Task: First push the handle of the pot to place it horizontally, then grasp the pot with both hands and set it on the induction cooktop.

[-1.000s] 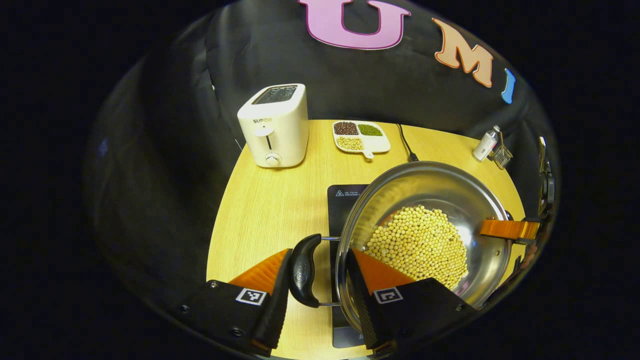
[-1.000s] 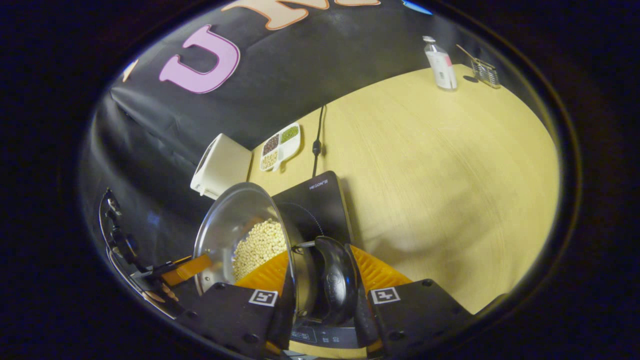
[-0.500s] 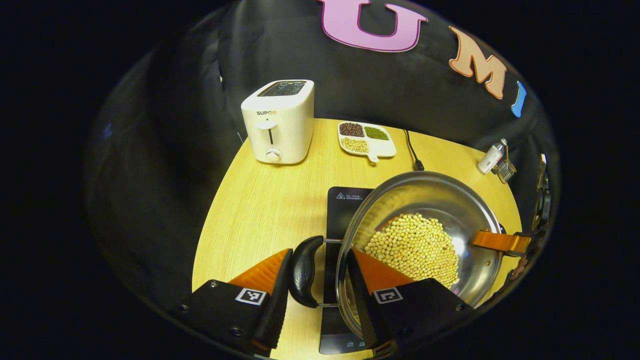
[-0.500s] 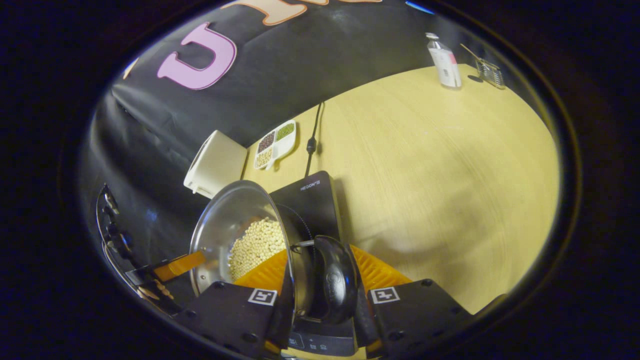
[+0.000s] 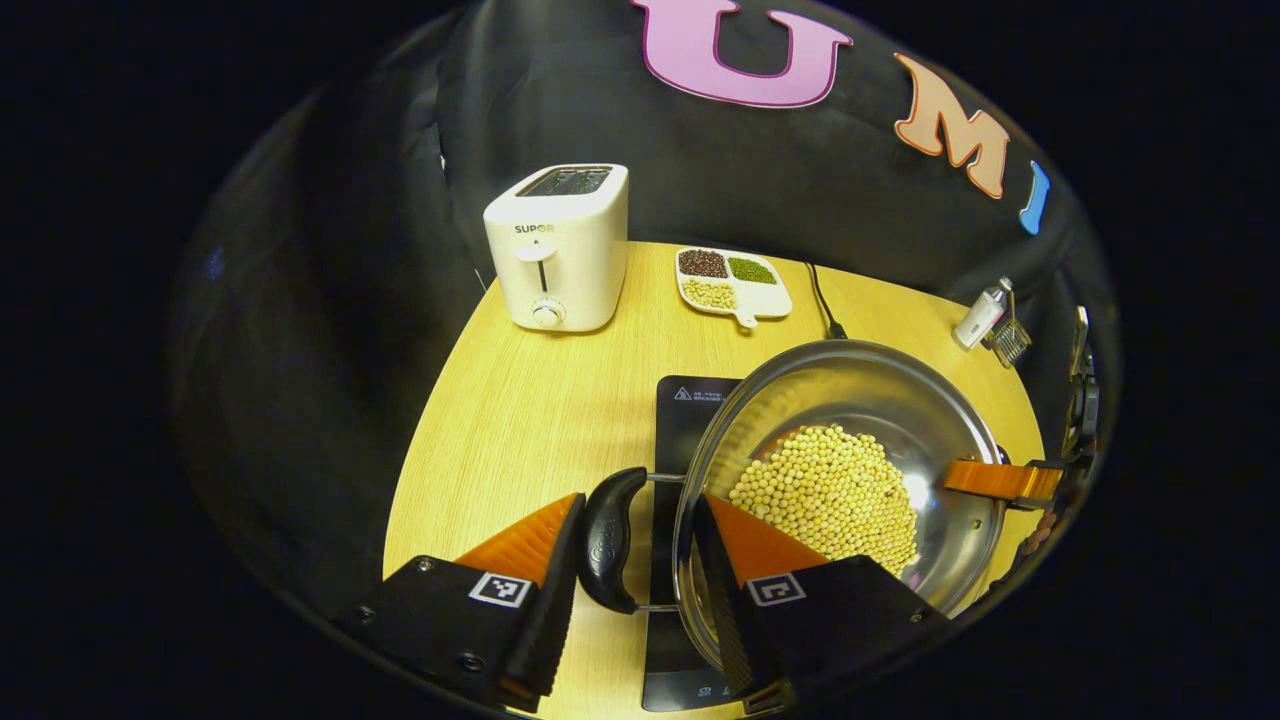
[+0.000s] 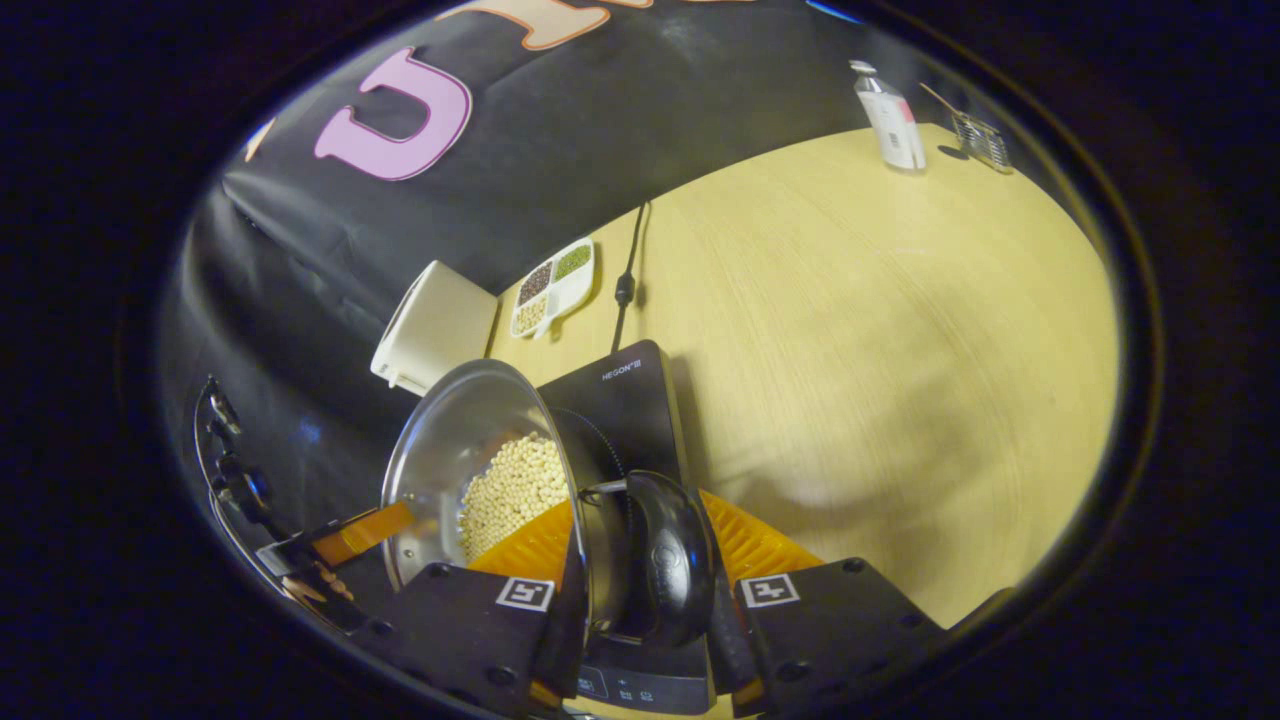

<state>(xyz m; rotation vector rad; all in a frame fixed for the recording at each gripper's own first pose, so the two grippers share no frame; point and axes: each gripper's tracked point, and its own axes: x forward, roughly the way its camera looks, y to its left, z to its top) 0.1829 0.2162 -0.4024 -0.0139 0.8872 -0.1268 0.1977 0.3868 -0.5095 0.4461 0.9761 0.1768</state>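
Note:
A steel pot (image 5: 850, 390) holding soybeans (image 5: 830, 490) hangs over the right part of the black induction cooktop (image 5: 690, 400); whether it touches the cooktop I cannot tell. My left gripper (image 5: 640, 505) is shut across the pot's black side handle (image 5: 607, 540) and rim, one finger outside the handle and one inside the pot. At the far rim the right gripper (image 5: 1000, 480) holds the opposite side. In the right gripper view, my right gripper (image 6: 640, 500) is shut on the other black handle (image 6: 665, 565) and the pot (image 6: 450, 430) wall above the cooktop (image 6: 630, 400). The left gripper (image 6: 360, 535) shows beyond.
A white toaster (image 5: 555, 245) stands at the back left of the wooden table (image 6: 900, 300). Behind the cooktop lie a divided dish of beans (image 5: 730, 280) and the power cord (image 5: 822, 305). A small bottle (image 5: 978, 315) and a wire utensil (image 5: 1008, 340) sit far right.
Both grippers and the pot have shifted slightly over the cooktop, so more of its front edge shows. Both grips on the handles are unchanged.

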